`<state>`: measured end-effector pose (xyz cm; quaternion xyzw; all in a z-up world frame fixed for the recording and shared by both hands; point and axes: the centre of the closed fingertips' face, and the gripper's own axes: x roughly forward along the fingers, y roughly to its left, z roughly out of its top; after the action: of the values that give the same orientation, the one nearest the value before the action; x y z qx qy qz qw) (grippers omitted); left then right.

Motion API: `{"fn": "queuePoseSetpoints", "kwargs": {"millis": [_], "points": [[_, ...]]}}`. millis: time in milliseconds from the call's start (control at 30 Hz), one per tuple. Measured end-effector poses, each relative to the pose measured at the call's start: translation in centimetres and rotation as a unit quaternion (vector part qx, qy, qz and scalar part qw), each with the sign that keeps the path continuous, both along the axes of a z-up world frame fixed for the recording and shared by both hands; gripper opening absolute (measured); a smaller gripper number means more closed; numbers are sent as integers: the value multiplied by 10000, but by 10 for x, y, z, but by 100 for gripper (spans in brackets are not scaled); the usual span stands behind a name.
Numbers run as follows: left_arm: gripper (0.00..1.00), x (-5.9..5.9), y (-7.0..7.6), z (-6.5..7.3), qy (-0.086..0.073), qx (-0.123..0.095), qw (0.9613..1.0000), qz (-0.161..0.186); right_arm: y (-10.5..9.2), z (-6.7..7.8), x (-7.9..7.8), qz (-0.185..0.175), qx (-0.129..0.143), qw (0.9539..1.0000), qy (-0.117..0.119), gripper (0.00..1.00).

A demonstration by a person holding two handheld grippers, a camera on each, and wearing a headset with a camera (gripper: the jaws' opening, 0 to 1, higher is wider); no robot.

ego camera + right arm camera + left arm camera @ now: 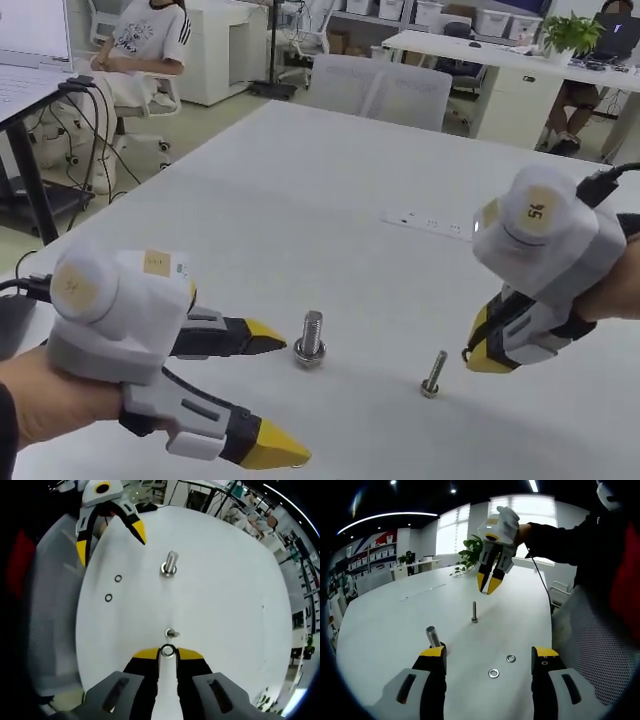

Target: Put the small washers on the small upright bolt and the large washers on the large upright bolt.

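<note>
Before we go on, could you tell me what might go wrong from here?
The washer pinched at the very tips of the right gripper could slip free or miss the small bolt just ahead. The open left gripper has one jaw close to the large bolt and might topple it.

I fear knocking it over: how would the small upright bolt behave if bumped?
The small bolt is thin and stands on its narrow head, so a bump would probably tip it. Fallen, its round shaft might roll on the smooth table.
</note>
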<state>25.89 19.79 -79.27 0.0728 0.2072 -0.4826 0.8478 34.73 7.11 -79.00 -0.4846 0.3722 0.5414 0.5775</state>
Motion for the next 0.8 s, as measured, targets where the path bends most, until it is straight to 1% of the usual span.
{"fn": "queuePoseSetpoints", "kwargs": {"millis": [167, 267, 467, 567, 800], "points": [[68, 1, 1, 0, 0, -4, 10000, 20, 4, 1, 4, 72, -36, 10000, -30, 14], [68, 2, 2, 0, -14, -24, 10000, 50, 7, 0, 6, 143, -104, 9998, -44, 14], [68, 2, 3, 1, -17, -38, 10000, 75, 11, -5, 9, 219, -173, 9996, -18, 14], [68, 2, 4, 1, -20, -47, 9999, 100, 14, -8, 9, 254, -198, 9995, 32, 14], [68, 4, 5, 2, -49, -80, 9999, 142, 16, -12, 12, 327, -272, 9991, 82, 14]]}}
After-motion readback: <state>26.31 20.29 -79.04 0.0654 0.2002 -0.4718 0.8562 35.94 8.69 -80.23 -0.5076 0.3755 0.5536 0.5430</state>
